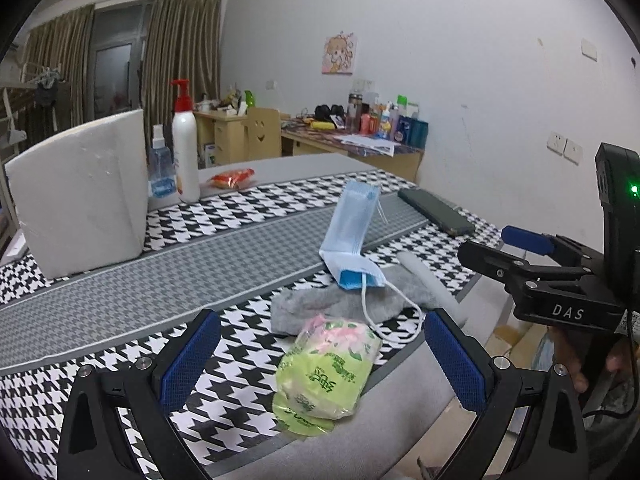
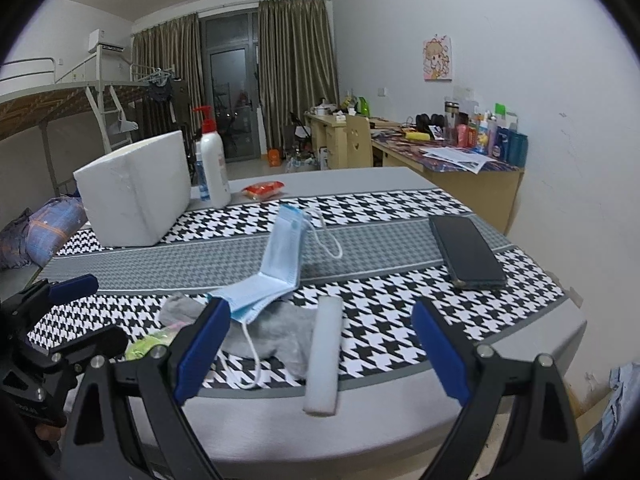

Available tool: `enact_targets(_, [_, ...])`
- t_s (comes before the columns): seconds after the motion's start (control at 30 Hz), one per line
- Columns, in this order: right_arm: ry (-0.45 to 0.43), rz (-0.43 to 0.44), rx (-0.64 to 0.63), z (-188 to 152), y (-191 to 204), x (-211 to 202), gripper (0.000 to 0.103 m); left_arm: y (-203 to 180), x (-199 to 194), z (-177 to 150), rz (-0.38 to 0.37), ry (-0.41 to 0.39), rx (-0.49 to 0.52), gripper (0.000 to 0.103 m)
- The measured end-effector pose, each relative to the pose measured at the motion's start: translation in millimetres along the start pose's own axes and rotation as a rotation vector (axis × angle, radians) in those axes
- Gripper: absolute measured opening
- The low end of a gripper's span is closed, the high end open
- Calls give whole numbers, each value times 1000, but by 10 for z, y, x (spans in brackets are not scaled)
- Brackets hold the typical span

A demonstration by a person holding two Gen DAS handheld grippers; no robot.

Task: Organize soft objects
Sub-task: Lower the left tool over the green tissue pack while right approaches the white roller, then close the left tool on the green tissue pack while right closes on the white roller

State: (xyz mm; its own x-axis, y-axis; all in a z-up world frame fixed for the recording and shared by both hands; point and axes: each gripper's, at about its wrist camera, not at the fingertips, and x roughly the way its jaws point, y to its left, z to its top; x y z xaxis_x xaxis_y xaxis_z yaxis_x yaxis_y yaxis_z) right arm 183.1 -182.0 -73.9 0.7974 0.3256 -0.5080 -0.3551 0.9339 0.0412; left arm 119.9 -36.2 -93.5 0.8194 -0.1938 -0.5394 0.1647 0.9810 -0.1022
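A green tissue pack (image 1: 328, 372) lies at the table's front edge, between the wide-open jaws of my left gripper (image 1: 320, 356). Behind it lies a grey sock (image 1: 344, 304), and a stack of blue face masks (image 1: 352, 232) leans up on the sock. A white foam roll (image 2: 324, 356) lies over the front edge, between the open jaws of my right gripper (image 2: 320, 348). The sock (image 2: 280, 340), masks (image 2: 280, 256) and tissue pack (image 2: 148, 344) also show in the right wrist view. Each gripper shows in the other's view, the right (image 1: 520, 256) and the left (image 2: 60, 312). Both are empty.
A white foam box (image 1: 80, 192) stands at the back left, with a pump bottle (image 1: 186, 148) and a blue spray bottle (image 1: 160, 168) beside it. A red snack pack (image 1: 232, 178) lies behind. A dark phone (image 2: 464, 252) lies at the right on the houndstooth cloth (image 2: 380, 208).
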Motion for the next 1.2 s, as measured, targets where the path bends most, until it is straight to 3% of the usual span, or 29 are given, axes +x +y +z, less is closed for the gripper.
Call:
enact_targets(0.5, [87, -29, 47, -186, -157, 207, 95, -69, 290, -103, 4, 108, 49, 98])
enact_targets(0.67, [109, -25, 48, -212, -159, 273, 94, -89, 380, -138, -14, 150, 63, 85])
enact_targets(0.97, [172, -17, 49, -283, -153, 416, 74, -153, 471, -202, -18, 210, 108, 56])
enact_targets(1.03, [188, -14, 50, -292, -146, 446, 66, -159, 483, -215, -14, 219, 115, 54])
enact_targets(1.2, [214, -5, 47, -318, -134, 495, 60, -152, 467, -215, -29, 222, 106, 49])
